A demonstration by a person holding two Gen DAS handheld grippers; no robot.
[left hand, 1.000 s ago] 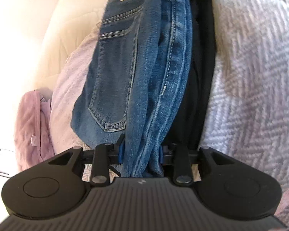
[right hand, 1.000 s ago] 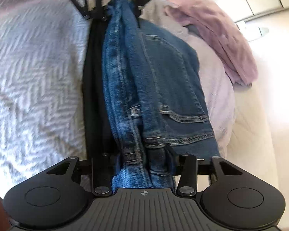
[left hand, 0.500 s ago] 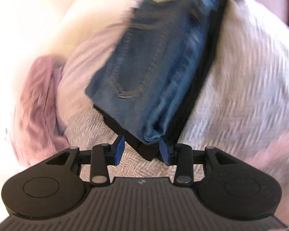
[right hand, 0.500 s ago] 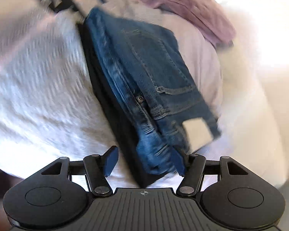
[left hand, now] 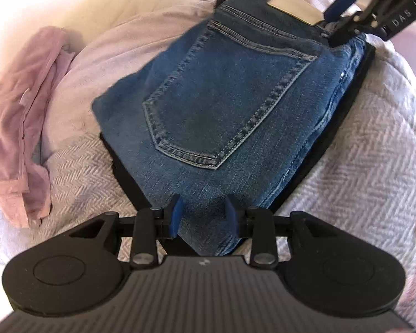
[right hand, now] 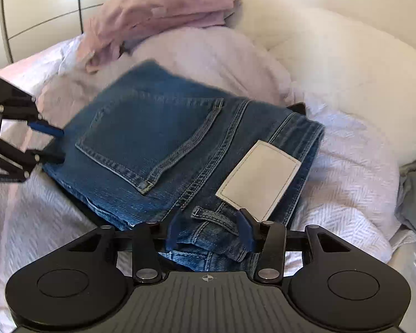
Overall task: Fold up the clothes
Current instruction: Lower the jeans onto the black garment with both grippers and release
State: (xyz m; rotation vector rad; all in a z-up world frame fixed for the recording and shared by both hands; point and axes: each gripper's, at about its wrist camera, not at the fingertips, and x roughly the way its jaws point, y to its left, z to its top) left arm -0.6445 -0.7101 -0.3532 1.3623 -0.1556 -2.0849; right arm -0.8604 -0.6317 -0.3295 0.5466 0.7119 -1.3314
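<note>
Folded jeans [left hand: 222, 105] were gripped at both ends on the bed cover [left hand: 360, 166].

Left wrist: left gripper [left hand: 203, 216], just closing, clamped the fold; "DAS" was read opposite.
Right wrist: right gripper [right hand: 209, 231], just closing, clamped the waistband; blank patch [right hand: 259, 179].

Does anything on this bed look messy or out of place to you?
Mostly tidy: the folded jeans sit flat on a folded black garment. The odd one out is the pink garment, lying crumpled and unfolded on the pillow behind them. The jeans also lie at a slant to the black piece beneath.
</note>
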